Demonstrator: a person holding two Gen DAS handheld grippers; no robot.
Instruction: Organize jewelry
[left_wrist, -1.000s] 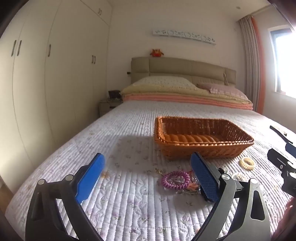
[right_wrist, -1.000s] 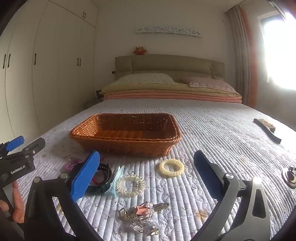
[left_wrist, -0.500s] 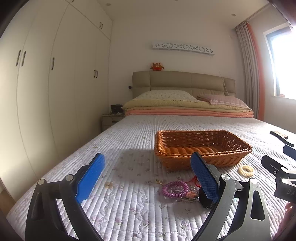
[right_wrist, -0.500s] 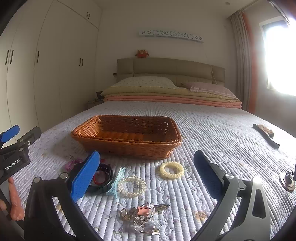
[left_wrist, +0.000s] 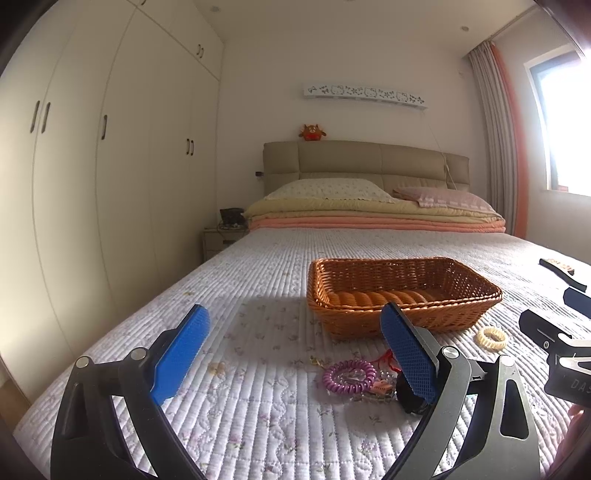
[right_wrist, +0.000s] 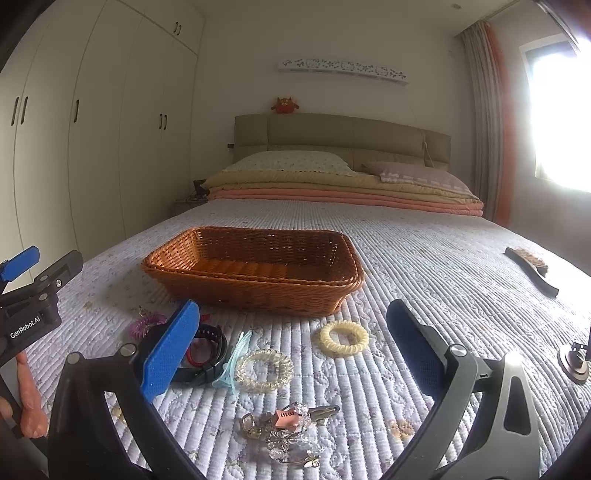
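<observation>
An empty orange wicker basket (left_wrist: 402, 295) (right_wrist: 255, 273) sits on the quilted bed. In front of it lie a purple coil band (left_wrist: 349, 376) (right_wrist: 144, 326), a yellow coil band (right_wrist: 344, 338) (left_wrist: 491, 338), a clear coil band (right_wrist: 264, 370), a light-blue hair clip (right_wrist: 232, 363), a black watch (right_wrist: 203, 354) and a heap of metal and crystal pieces (right_wrist: 288, 434). My left gripper (left_wrist: 291, 350) is open and empty, above the quilt left of the heap. My right gripper (right_wrist: 291, 347) is open and empty, above the bands.
A dark brush (right_wrist: 532, 271) lies on the bed at the right. A small round metal thing (right_wrist: 574, 360) sits at the right edge. White wardrobes (left_wrist: 110, 166) line the left wall. Folded blankets and pillows (left_wrist: 373, 214) lie at the headboard.
Both cameras have tilted upward, so the bed and the items sit lower in view. Both grippers stay open and nothing on the bed has moved.
</observation>
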